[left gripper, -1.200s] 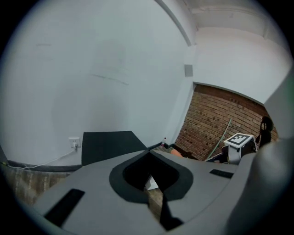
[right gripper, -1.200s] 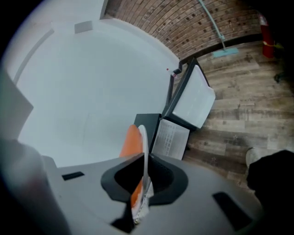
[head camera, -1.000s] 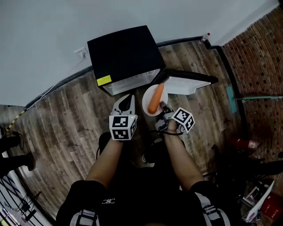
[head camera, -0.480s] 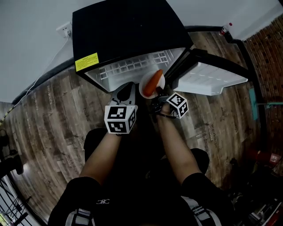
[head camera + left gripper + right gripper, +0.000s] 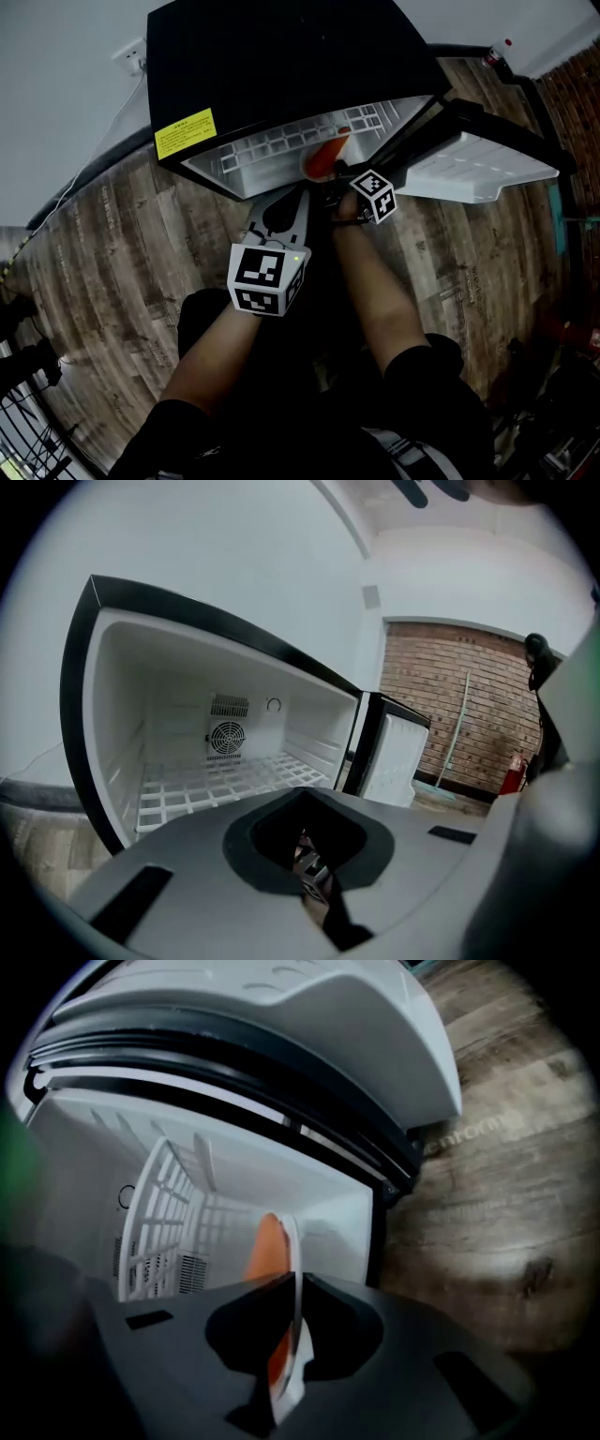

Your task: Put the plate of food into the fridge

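One open fridge, right gripper clamping plate rim, carrot aboard, over wire shelf, left gripper closed, empty.

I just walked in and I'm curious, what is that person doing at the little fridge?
A person has a claw in each hand. The right claw is shut on the rim of a white plate with orange food on it, holding it at the mouth of the open black fridge. The plate is not set down yet. The left claw is shut and empty, just in front of the fridge.
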